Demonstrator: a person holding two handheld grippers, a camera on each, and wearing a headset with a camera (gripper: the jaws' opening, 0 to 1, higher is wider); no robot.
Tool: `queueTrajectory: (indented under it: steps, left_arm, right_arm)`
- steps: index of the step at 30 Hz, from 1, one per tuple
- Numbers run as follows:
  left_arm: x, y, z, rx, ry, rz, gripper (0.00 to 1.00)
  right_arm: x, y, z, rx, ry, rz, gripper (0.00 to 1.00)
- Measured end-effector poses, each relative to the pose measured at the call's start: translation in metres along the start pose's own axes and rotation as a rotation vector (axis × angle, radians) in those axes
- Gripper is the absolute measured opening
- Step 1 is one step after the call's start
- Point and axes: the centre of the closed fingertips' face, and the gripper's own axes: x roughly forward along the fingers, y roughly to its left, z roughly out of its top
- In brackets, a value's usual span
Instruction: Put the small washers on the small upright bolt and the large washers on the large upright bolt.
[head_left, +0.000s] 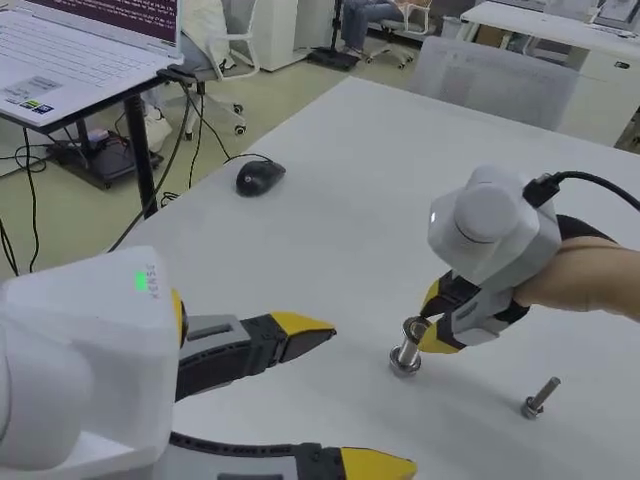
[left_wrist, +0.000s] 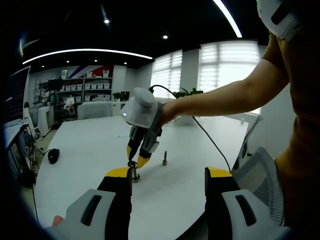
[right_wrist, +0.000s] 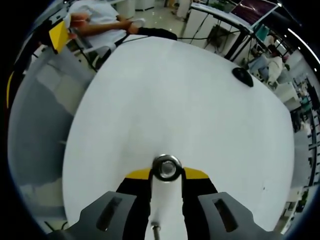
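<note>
The large upright bolt (head_left: 404, 356) stands on the white table (head_left: 340, 200), and the small upright bolt (head_left: 538, 397) is a short way to its right. My right gripper (head_left: 429, 325) is shut on a large washer (head_left: 415, 328), a metal ring held right at the top of the large bolt. In the right gripper view the large washer (right_wrist: 167, 167) sits between the yellow fingertips (right_wrist: 196, 174). My left gripper (head_left: 365, 397) is open and holds nothing, near the table's front edge, left of the bolts. The left gripper view shows the right gripper (left_wrist: 136, 161) over the large bolt (left_wrist: 134, 174), with the small bolt (left_wrist: 164, 159) beyond.
A black computer mouse (head_left: 259, 176) lies at the table's left side with its cable running off the edge. A laptop (head_left: 70, 55) sits on a stand at the far left. A grey chair (head_left: 495, 75) stands behind the table.
</note>
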Motion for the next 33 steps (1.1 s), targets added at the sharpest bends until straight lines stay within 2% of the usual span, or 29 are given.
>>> queueTrajectory:
  steps: [7,20,28,33]
  left_arm:
    - [0.0,0.001,-0.001,-0.002,0.003,-0.002,0.58]
    - [0.001,0.005,-0.003,-0.008,0.006,0.001,0.58]
    - [0.002,0.006,-0.004,-0.012,0.009,-0.003,0.58]
    - [0.002,0.007,-0.004,-0.014,0.011,-0.006,0.58]
  right_arm:
    - [0.011,0.003,-0.003,-0.009,0.017,0.011,0.23]
    - [0.027,0.007,-0.009,0.019,0.018,0.021,0.23]
    - [0.037,0.009,-0.014,0.029,0.014,0.03,0.24]
    - [0.04,0.011,-0.014,0.032,-0.007,0.028,0.24]
